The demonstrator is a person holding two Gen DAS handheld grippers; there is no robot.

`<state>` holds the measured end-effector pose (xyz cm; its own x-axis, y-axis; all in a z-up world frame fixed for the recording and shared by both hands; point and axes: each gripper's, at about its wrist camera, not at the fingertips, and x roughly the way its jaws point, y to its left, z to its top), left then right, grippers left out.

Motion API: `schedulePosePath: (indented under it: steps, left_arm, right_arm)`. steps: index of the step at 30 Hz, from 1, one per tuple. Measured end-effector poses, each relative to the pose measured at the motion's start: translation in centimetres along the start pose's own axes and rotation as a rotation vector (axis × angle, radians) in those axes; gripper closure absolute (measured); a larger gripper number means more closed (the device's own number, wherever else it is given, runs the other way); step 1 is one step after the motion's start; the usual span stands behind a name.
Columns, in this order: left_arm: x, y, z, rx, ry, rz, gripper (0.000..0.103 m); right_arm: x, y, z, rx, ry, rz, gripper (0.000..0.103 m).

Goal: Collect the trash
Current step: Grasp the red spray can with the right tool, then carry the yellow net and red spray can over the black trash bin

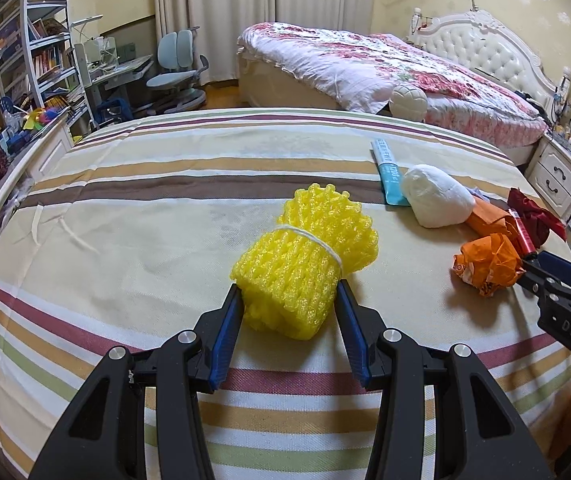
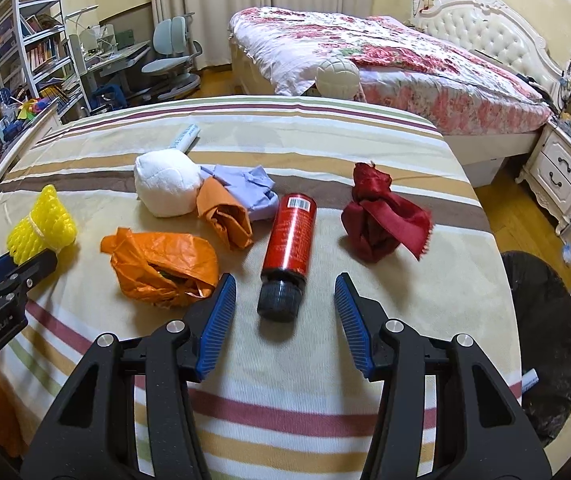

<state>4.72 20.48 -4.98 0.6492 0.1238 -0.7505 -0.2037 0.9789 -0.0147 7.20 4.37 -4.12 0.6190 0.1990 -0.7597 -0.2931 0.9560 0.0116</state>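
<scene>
The left gripper (image 1: 289, 292) has its jaws pressed on the yellow foam net (image 1: 305, 264) (light, squashy); the right gripper (image 2: 285, 290) gapes empty around the stiff red bottle (image 2: 290, 240), best gripped mid-body

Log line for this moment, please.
left gripper: around yellow foam net | right gripper: open, nearing red bottle | bin: right of table
</scene>
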Motion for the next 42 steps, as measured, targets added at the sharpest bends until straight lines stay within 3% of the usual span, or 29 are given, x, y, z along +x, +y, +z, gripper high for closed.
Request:
schedulePosePath:
  steps: [5, 9, 25, 42]
  left_arm:
    - [-0.1, 0.0, 0.0, 0.012, -0.007, 0.008, 0.056]
    - [-0.3, -0.4, -0.1, 0.024, -0.014, 0.011, 0.056]
    - [-2.6, -2.7, -2.1, 0.06, -0.033, -0.049, 0.057]
    - [-5.4, -11.7, -3.1, 0.189, -0.086, -0.196, 0.057]
  right_arm:
    - [0.8, -0.2, 0.7, 0.021, 0.011, -0.003, 0.062]
    - [0.7, -0.2, 0.5, 0.016, 0.011, -0.008, 0.079]
    - [-3.0, -1.7, -3.5, 0.024, -0.014, -0.001, 0.079]
    - [-7.5, -9.8, -6.0, 0.156, -0.096, -0.093, 0.079]
